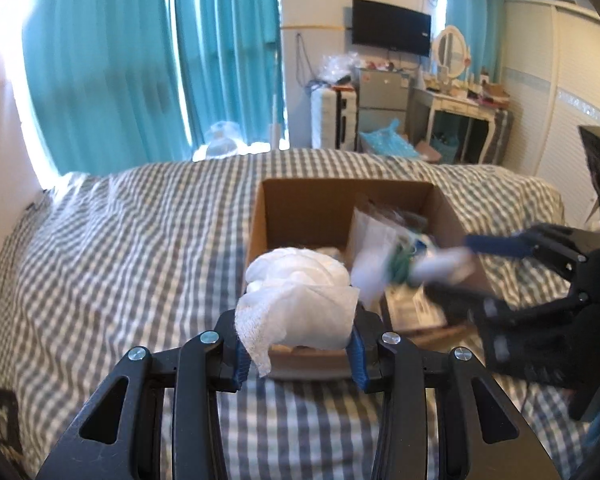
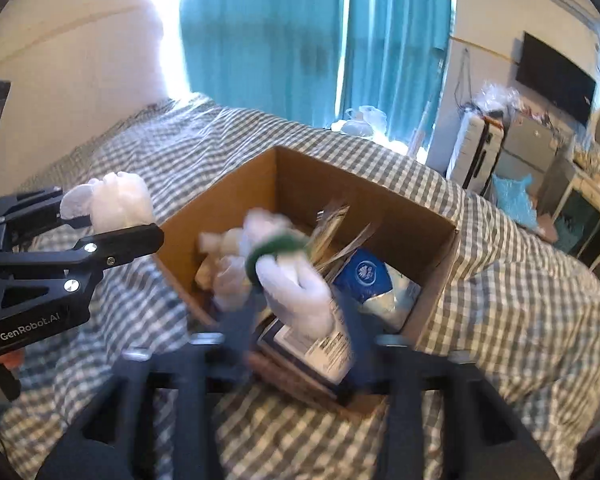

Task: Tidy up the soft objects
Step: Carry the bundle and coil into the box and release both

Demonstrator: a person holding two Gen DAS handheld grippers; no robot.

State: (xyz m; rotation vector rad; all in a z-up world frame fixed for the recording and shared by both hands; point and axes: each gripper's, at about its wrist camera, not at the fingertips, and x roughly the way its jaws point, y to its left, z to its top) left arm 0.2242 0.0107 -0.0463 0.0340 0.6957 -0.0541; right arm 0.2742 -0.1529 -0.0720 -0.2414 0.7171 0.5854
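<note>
Room: you are in a bedroom with teal curtains [image 1: 112,64], a wall-mounted television [image 1: 391,26] and a white dressing table [image 1: 456,100] at the far wall.
Surface: a bed with a grey-and-white checked cover [image 1: 132,232] lies under both of your grippers.
Box: an open cardboard box [image 2: 412,216] sits on the cover, flaps up, already part filled.
Box contents: a blue-and-white packet [image 2: 366,274], some clear wrapped papers [image 2: 336,236] and pale soft pieces lie inside; the blur hides finer detail.
Left gripper: your left gripper [image 1: 296,344] is closed partway on a bundle of white cloth [image 1: 300,296], pads pressed into both its sides.
White cloth: you hold it above the near edge of the box, one loose corner hanging down at the left.
Right gripper: your right gripper [image 2: 296,340] has its jaws spread wide; they are blurred.
Soft toy: a white soft toy with a green band [image 2: 288,268] sits between those spread jaws, over the box interior. The pads do not seem to press on it, though the smear makes this hard to judge.
Spacing: your two grippers are near each other, left one by the box's near-left side, right one reaching in from the right.
</note>
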